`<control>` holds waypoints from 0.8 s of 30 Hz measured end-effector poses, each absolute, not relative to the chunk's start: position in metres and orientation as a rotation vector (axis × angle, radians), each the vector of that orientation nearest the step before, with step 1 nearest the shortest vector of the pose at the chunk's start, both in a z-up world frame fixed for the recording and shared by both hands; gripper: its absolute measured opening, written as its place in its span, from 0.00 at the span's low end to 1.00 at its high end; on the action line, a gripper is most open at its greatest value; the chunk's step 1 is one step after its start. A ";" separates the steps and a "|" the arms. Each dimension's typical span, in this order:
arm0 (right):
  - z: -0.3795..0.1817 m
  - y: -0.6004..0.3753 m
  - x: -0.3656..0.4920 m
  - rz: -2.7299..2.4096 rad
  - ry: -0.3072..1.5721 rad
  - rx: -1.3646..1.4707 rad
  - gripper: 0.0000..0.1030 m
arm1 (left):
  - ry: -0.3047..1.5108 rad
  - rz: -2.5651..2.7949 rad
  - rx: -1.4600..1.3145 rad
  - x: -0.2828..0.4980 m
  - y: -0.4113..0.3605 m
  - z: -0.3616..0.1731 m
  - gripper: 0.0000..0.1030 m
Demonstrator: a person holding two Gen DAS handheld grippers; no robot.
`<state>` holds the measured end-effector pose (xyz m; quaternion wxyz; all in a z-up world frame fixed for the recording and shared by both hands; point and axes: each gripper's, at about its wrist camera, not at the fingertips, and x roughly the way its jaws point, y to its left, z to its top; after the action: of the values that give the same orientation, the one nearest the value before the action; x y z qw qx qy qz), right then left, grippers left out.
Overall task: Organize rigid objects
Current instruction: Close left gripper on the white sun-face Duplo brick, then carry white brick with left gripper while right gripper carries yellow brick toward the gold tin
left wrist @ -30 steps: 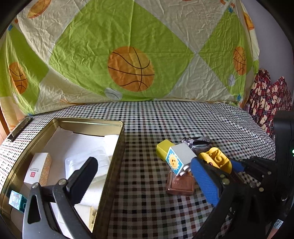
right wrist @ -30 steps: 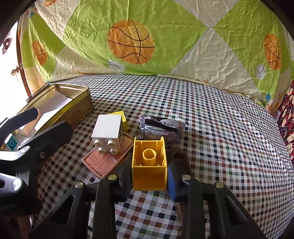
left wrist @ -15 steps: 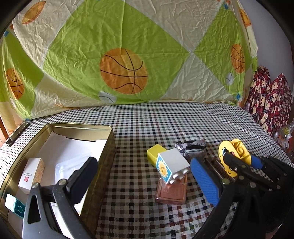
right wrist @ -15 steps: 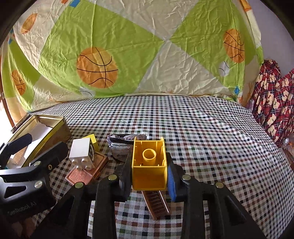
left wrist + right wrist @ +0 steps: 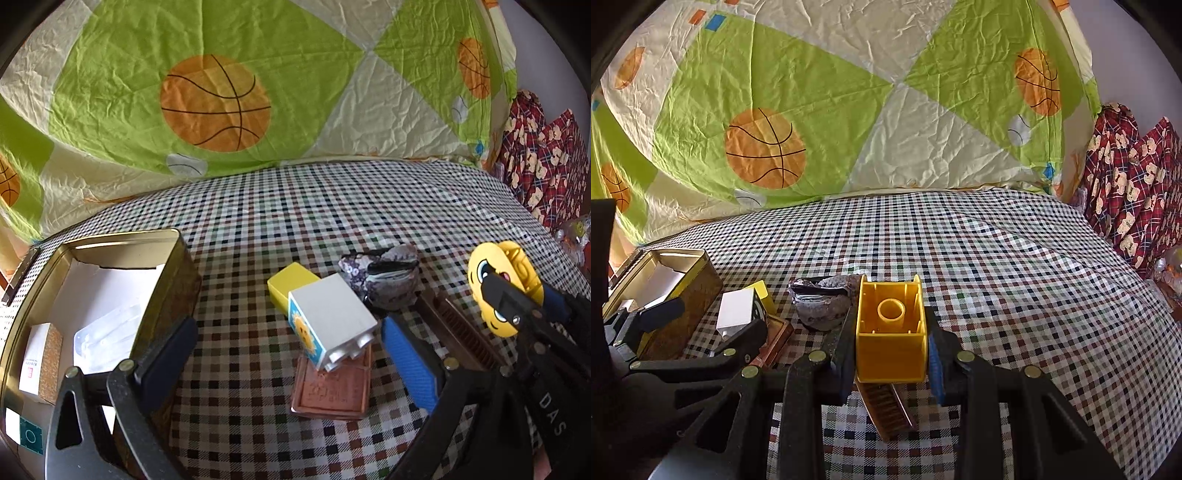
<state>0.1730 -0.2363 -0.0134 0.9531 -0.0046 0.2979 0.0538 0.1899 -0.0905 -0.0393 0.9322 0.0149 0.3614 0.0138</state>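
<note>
A: The tin point(image 5: 173, 266) is where the rigid things look bound for; it stands open toward the left edge of the checked cloth point(image 5: 295, 206), already holding a white card box point(image 5: 38, 356) and a clear tray point(image 5: 107, 338).

B: And the loose things?

A: Mid-cloth, well apart from the tin: a copper plaque point(image 5: 332, 391) lies flat, a white block point(image 5: 332, 319) rests tilted on its far end, a yellow block point(image 5: 290, 282) sits just behind that, and a crumpled grey pouch point(image 5: 380, 273) lies to their right. A brown comb point(image 5: 886, 408) lies nearer the front edge.

B: Which step is in hand?

A: Carrying, by the look of it. The right gripper point(image 5: 892, 339) is clamped on a yellow face block point(image 5: 892, 332), hollow side toward its camera, lifted clear of the cloth above the comb.

B: The left gripper?

A: The left gripper point(image 5: 291, 354) has its jaws wide apart and nothing between them; it hangs between the tin's right wall and the white block.

B: Next move?

A: Probably the face block travels left over the pile to the tin, high enough to clear the rim, and is released over a bare patch of the white lining. The left gripper stands in that path, so it would need to give way or go for the white block.
</note>
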 end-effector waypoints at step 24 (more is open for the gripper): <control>-0.007 -0.232 0.165 0.117 0.571 -0.029 0.33 | 0.646 -0.063 -0.043 0.172 -0.080 -0.029 0.30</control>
<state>0.1654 -0.2321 -0.0068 0.9578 -0.0145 0.2813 0.0578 0.1725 -0.0798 -0.0286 0.9476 -0.0209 0.3172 -0.0307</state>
